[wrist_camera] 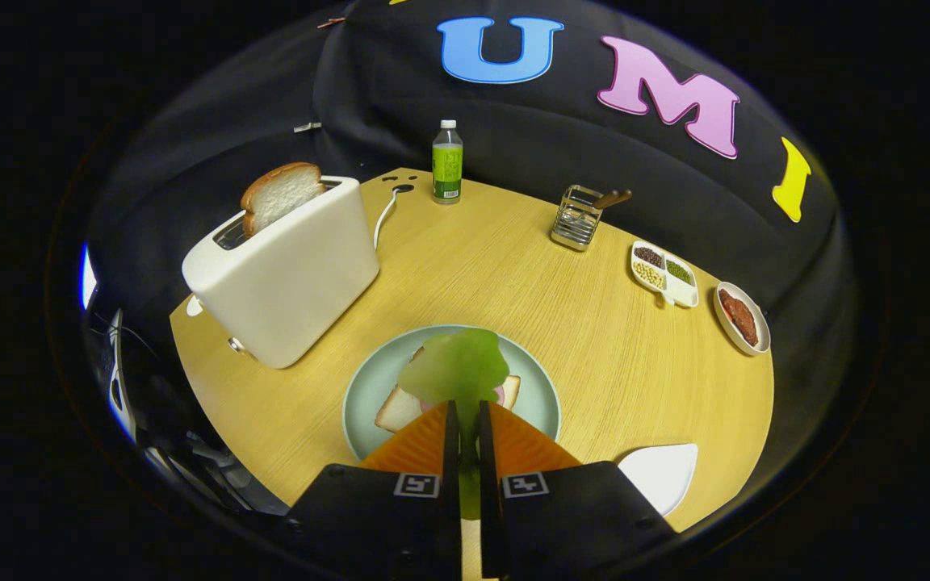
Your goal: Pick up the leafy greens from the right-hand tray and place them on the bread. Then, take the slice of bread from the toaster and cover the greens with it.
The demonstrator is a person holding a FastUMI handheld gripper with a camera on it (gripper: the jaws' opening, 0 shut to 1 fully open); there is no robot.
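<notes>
Where gripper (465, 415) pinches greens (455, 369): wooden table (594, 339).

Gripper (466, 415) has its 2 fingers pinched on the leafy greens (457, 369), hanging right over the bread (400, 407) on the pale plate (368, 387). White toaster (283, 270) sits beyond, 1 slice (281, 194) sticking up from its slot.

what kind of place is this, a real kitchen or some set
Likely a staged kitchen setup in a booth: a wooden table against black cloth, with a toaster holding a bread slice. The gripper holds leafy greens over the plate.
</notes>
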